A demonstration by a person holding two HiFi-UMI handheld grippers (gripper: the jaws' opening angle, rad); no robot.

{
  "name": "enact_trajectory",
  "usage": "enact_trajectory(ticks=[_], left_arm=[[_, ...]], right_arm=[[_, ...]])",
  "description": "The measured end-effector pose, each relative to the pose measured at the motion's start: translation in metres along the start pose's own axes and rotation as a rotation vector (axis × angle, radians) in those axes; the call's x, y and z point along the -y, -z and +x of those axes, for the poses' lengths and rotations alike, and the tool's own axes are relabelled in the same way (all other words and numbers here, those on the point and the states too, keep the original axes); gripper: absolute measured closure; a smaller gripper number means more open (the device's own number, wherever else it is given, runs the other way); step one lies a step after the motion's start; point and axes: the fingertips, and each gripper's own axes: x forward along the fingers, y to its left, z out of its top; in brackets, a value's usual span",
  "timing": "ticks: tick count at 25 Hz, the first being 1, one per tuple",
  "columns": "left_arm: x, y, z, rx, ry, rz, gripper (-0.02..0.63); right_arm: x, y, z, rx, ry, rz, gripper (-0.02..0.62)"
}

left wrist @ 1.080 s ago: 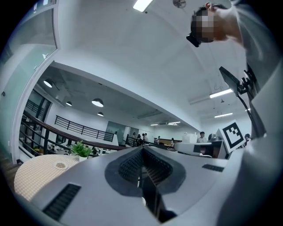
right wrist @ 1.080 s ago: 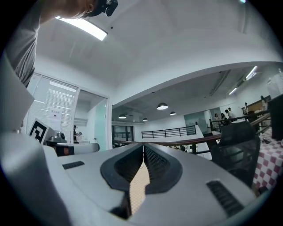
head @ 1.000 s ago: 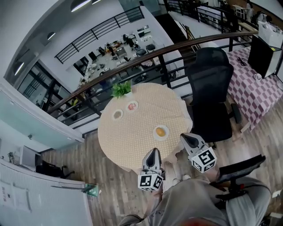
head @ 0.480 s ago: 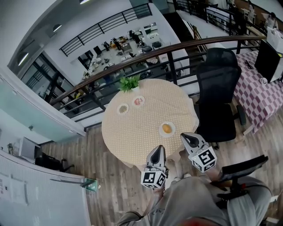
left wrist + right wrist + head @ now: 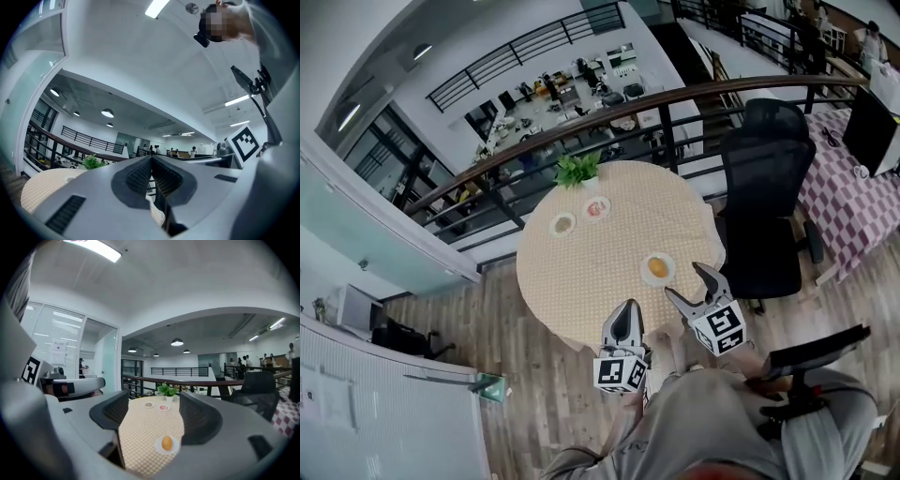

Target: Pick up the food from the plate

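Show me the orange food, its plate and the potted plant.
orange food point(image 5: 167, 443), right gripper view, its middle.
plate point(image 5: 158, 446), right gripper view, bare left rim.
potted plant point(image 5: 166, 390), right gripper view, its leaves.

Grey top point(image 5: 712, 422). Left gripper point(image 5: 628, 307), right gripper point(image 5: 685, 280): light grey shells, dark ribbed pads point(image 5: 112, 411), black-and-white marker cubes point(image 5: 622, 373). Right jaws opening, nothing between.
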Motion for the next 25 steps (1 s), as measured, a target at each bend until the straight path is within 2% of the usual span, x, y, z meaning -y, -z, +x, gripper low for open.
enact_trajectory(ticks=[14, 19, 25], left_arm=[[-0.002, 0.016, 0.0, -0.016, 0.006, -0.023, 0.595], [-0.005, 0.017, -0.003, -0.006, -0.017, -0.008, 0.595], [-0.002, 0.009, -0.008, 0.008, -0.007, 0.011, 0.595]], right_arm=[[0.004, 0.022, 0.007, -0.078, -0.011, -0.009, 0.272], [0.007, 0.036, 0.015, -0.162, -0.032, -0.004, 0.272], [0.001, 0.06, 0.037, -0.288, -0.063, -0.001, 0.272]])
